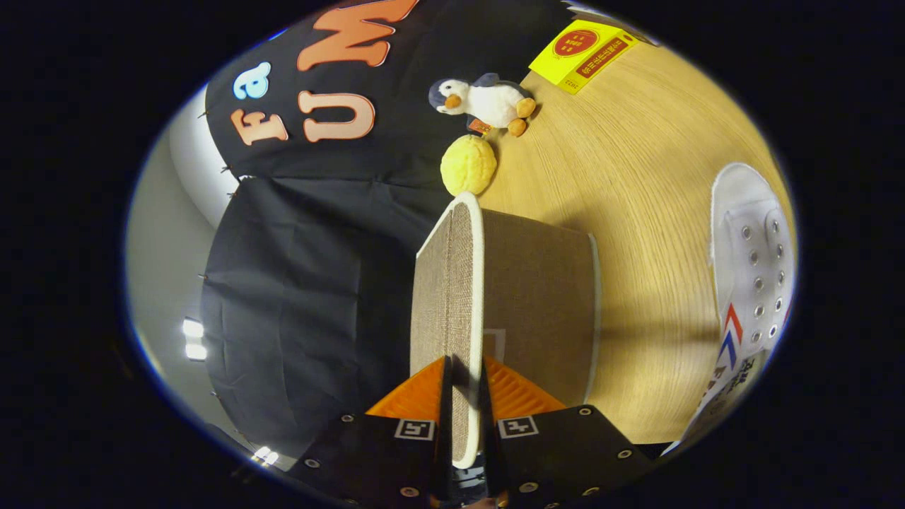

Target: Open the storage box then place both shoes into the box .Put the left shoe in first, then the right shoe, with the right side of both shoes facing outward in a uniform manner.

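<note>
Pinching the storage box (537, 297) lid (452, 311) edge between both fingers of my hand-held gripper (466, 396), I risk slipping off mid-swing; the white shoe (753, 261) waits on the surface (636, 177) beside the box.

The tongs (466, 396) have two wedge-shaped fingers (413, 403) with ribbed inner faces, set on black, boxy mounts. Each mount carries a small square black-and-white marker near its finger's base and round silver screws along its edges.

The gripper (466, 396) is rolled sideways, both fingers (417, 399) pinched nearly together.
</note>
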`<action>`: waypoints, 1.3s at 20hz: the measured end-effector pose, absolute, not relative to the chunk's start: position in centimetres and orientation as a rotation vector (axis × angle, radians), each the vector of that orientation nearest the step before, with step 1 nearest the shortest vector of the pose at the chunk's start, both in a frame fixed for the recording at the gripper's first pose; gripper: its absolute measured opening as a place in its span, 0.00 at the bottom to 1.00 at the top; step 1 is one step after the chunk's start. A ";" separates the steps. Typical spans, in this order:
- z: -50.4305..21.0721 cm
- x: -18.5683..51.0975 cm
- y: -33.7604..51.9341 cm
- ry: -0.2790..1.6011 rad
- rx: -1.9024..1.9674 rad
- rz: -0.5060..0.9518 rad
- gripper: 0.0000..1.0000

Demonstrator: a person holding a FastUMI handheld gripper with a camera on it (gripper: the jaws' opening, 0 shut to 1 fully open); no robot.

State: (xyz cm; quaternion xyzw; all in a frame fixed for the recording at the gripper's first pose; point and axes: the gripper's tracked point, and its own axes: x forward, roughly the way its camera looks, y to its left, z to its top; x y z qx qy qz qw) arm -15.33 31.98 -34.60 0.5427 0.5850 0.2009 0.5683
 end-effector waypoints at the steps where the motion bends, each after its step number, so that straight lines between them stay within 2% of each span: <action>1: -34.2 -15.3 32.2 1.374 1.301 0.467 0.12; 3: -34.1 -14.8 31.8 1.379 1.299 0.442 0.01; 8: -31.6 -13.9 30.5 1.321 1.277 0.497 0.01; 15: -29.6 -12.0 26.1 1.254 1.231 0.486 0.01; 19: -25.3 -10.4 24.9 1.190 1.222 0.520 0.01; 26: -18.1 -7.4 33.8 1.121 1.118 0.705 0.03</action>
